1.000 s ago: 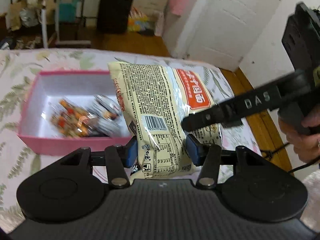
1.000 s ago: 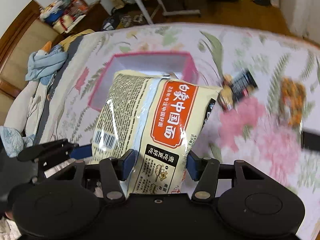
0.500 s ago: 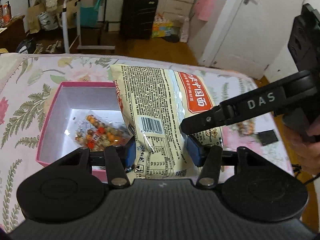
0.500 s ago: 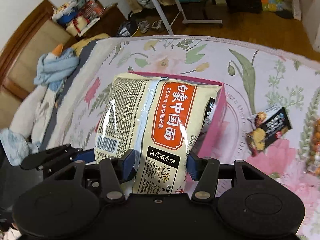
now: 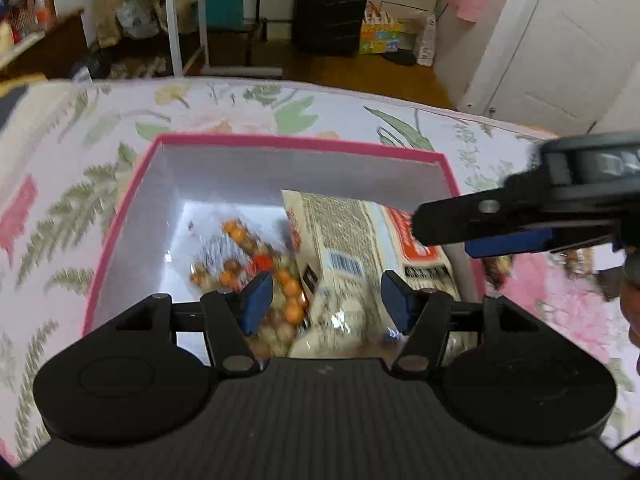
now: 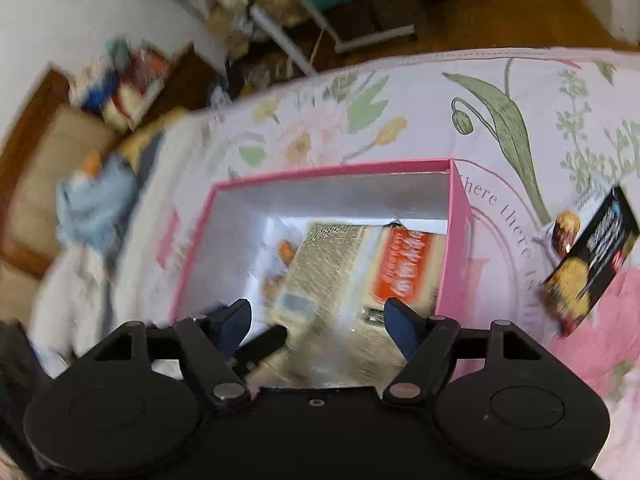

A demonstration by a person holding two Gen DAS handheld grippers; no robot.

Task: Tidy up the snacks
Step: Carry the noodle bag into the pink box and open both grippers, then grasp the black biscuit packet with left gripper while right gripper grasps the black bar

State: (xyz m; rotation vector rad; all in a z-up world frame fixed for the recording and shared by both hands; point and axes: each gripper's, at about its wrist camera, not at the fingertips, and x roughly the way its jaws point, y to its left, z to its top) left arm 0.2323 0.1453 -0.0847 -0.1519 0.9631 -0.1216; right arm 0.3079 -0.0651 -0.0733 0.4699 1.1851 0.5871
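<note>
Left wrist view: your left tongs are opening, blue pads clear of the noodle packet, which sits in the pink box just ahead of and under them, next to a bag of orange snack balls. There's a barcode and an orange label, print too blurred to read.

Right wrist view: your right tongs are opening too, released, packet below them inside the box. The bedspread reads "here there". A dark snack pack lies outside to the right.

Noodle packet inside pink box
</note>
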